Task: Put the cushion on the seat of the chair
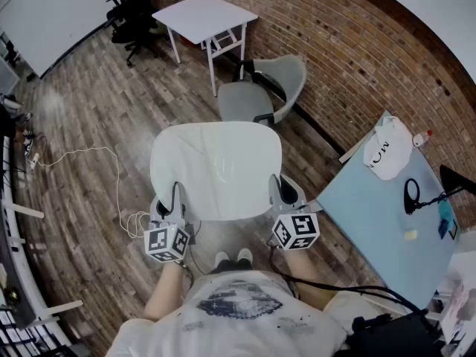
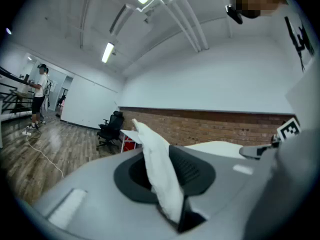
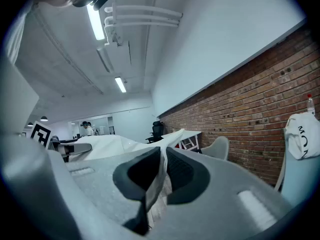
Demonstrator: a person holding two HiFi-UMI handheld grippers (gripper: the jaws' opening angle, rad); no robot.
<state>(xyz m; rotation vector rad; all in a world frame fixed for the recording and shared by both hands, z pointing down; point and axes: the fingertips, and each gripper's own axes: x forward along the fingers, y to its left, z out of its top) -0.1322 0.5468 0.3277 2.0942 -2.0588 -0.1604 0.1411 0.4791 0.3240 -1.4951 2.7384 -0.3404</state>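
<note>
Hanging level between two tools: white cushion [image 1: 216,169], held short of the grey chair [image 1: 249,99], whose seat lies straight beyond its far edge. Left tool [image 1: 176,198] and right tool [image 1: 280,190] each pinch a near corner, equally far from the chair.

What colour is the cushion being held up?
The cushion is white; the head view shows it best.

White cushion [image 1: 216,168] near grey chair [image 1: 245,101]
</note>
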